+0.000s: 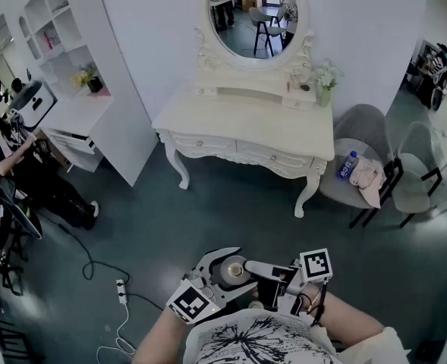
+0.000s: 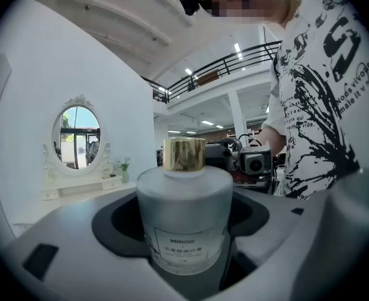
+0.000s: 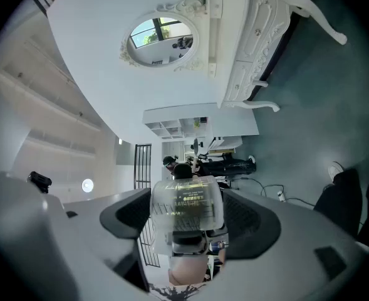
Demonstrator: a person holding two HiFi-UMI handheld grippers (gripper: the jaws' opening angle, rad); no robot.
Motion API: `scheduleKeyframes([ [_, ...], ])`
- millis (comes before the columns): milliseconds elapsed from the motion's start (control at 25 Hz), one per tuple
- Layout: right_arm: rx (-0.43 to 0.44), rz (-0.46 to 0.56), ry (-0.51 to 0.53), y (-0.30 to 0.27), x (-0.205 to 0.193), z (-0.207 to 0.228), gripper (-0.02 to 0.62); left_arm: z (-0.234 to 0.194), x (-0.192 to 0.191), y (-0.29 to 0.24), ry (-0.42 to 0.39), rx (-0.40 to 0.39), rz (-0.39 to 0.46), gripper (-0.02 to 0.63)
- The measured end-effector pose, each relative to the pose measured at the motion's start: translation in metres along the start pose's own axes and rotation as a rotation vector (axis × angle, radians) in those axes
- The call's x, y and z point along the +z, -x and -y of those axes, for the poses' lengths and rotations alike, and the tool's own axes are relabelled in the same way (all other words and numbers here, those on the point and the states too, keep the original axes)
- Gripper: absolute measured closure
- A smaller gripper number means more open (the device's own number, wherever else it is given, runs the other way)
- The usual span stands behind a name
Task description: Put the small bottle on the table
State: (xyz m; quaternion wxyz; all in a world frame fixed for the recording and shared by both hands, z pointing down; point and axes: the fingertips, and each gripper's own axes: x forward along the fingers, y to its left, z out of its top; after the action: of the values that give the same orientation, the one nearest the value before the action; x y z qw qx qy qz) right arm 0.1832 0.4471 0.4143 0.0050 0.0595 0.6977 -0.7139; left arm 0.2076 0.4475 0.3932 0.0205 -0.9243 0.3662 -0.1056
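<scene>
The small bottle [image 1: 234, 270] is frosted glass with a gold cap, and I hold it up close to my chest. My left gripper [image 1: 221, 277] and right gripper [image 1: 253, 268] meet at it from opposite sides. In the left gripper view the bottle [image 2: 184, 212] stands upright between the jaws of the left gripper [image 2: 184, 256], its label facing the camera. The right gripper view has the bottle [image 3: 186, 209] between the jaws of the right gripper [image 3: 187, 234], cap downward in the picture. The white dressing table [image 1: 246, 120] stands across the floor, under an oval mirror.
On the table's right end stands a vase of flowers [image 1: 325, 82]. Two grey chairs [image 1: 375, 127] stand to its right, one with a water bottle [image 1: 347, 165] and a pink cloth. At the left are a white shelf unit [image 1: 64, 59], a person [image 1: 11, 158], and a power strip [image 1: 121, 290] with cable.
</scene>
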Motion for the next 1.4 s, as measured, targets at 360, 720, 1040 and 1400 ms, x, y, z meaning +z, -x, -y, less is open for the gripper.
scheduleKeyframes([
  [360, 0.003, 0.007, -0.001, 0.011, 0.001, 0.002, 0.227, 0.006, -0.001, -0.009, 0.001, -0.008, -0.005, 0.256],
  [720, 0.015, 0.014, 0.01, 0.022, 0.008, 0.0, 0.227, 0.009, 0.0, -0.022, -0.011, -0.02, -0.026, 0.256],
  [1040, 0.005, 0.04, 0.002, 0.02, 0.027, 0.004, 0.227, -0.008, -0.006, -0.032, -0.001, -0.034, -0.032, 0.256],
  [1400, -0.016, 0.108, -0.005, -0.025, 0.087, 0.013, 0.227, -0.081, -0.019, -0.034, 0.007, -0.101, -0.024, 0.256],
])
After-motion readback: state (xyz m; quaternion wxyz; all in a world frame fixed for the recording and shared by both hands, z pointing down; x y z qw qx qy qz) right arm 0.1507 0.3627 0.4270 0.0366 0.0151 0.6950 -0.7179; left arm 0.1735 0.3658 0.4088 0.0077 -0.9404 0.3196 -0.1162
